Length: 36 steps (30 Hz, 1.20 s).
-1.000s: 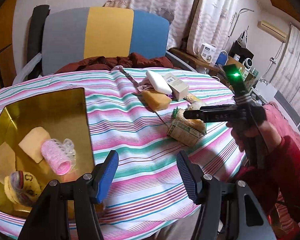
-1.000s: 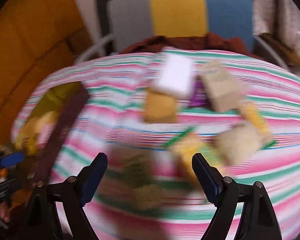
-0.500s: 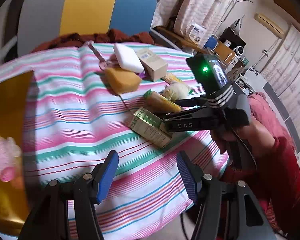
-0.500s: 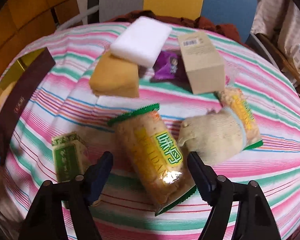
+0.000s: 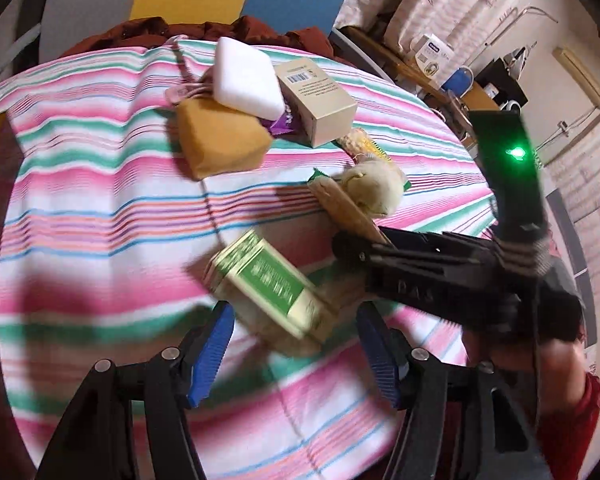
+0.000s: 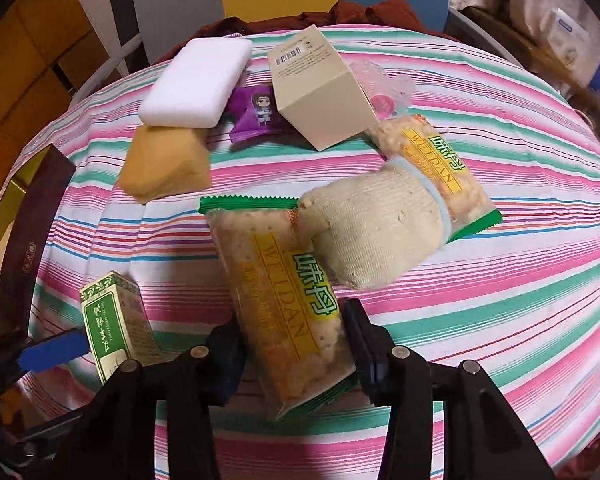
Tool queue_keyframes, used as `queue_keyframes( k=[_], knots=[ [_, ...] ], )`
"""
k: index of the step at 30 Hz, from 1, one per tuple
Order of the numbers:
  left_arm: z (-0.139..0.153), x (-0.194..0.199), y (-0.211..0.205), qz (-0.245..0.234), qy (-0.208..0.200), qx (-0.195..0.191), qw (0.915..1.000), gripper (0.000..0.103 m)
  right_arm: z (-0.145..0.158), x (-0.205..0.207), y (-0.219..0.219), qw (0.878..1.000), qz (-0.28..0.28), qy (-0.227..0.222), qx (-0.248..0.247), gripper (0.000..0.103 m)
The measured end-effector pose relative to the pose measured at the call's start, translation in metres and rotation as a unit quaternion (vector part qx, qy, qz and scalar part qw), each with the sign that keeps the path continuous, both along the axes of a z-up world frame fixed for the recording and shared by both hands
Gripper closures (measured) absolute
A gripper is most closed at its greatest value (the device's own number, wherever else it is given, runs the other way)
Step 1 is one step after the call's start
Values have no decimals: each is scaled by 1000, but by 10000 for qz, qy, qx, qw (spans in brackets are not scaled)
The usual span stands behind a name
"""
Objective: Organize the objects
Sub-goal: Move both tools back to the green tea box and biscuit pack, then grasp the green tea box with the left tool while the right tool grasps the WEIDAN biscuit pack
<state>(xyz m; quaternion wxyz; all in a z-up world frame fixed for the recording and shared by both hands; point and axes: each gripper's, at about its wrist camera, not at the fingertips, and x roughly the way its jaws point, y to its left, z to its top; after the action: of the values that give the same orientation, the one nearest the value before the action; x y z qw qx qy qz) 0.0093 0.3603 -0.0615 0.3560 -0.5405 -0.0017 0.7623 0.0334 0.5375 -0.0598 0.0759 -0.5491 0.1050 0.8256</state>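
Note:
On the striped tablecloth (image 6: 500, 280) lies a snack packet (image 6: 288, 292) with yellow label and green ends. My right gripper (image 6: 294, 342) straddles its near end, jaws closing, both pads against the packet's sides. In the left wrist view the right gripper (image 5: 350, 246) reaches in from the right onto that packet (image 5: 342, 204). A green-and-cream box (image 5: 268, 288) lies just ahead of my left gripper (image 5: 294, 344), whose jaws are opening and touch nothing. The box's near corner sits between the blue fingertips (image 5: 214, 340). In the right wrist view one blue finger (image 6: 56, 350) stands beside the box (image 6: 112, 324).
Further back lie a white block (image 6: 196, 84), an orange sponge (image 6: 166, 164), a purple sachet (image 6: 256, 114) and a beige carton (image 6: 320, 88). A cream knitted glove (image 6: 376, 228) rests on a second snack packet (image 6: 440, 168). A brown-rimmed gold tray (image 6: 24, 240) sits at left.
The left view swung away from the gold tray and closed in on the green box. The right gripper dropped onto the snack packet and its jaws narrowed around it.

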Motion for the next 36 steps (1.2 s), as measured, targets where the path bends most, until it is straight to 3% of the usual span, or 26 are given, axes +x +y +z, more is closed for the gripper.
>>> queue_keyframes(
  k=[3, 8, 11, 13, 15, 16, 18, 19, 23, 27, 36],
  knots=[
    [-11, -5, 9, -40, 56, -365, 9993, 38, 0, -1, 1, 10000, -3, -6, 18, 56],
    [-8, -2, 0, -278, 550, -529, 9967, 40, -1, -3, -2, 10000, 30, -14, 57, 55],
    [-7, -3, -16, -162, 703, -610, 9955, 46, -1, -1, -3, 10000, 35, -21, 82, 54],
    [-8, -7, -26, -67, 649, -557, 9963, 47, 0, 1, -7, 10000, 48, -22, 78, 49],
    [-11, -12, -31, 47, 599, -495, 9970, 47, 0, 1, -10, 10000, 82, -15, -42, 36],
    [-11, -13, -32, 60, 573, -459, 9973, 47, -1, 0, -12, 9999, 103, -21, -42, 36],
    [-10, -15, -30, 13, 654, -396, 9971, 52, -1, -2, -16, 9999, 150, -41, 75, 36],
    [-10, -15, -30, -26, 700, -398, 9967, 64, -1, -1, -17, 9998, 153, -37, 96, 38],
    [-12, -15, -31, -125, 817, -420, 9957, 67, 2, 0, -22, 9997, 170, 37, 164, 50],
    [-10, -9, -40, -162, 904, -259, 9954, 73, 1, -1, -22, 9996, 215, 81, 171, 53],
    [11, 7, -71, -188, 1201, 128, 9925, 73, 12, 0, -30, 9989, 265, 367, -96, 53]
  ],
)
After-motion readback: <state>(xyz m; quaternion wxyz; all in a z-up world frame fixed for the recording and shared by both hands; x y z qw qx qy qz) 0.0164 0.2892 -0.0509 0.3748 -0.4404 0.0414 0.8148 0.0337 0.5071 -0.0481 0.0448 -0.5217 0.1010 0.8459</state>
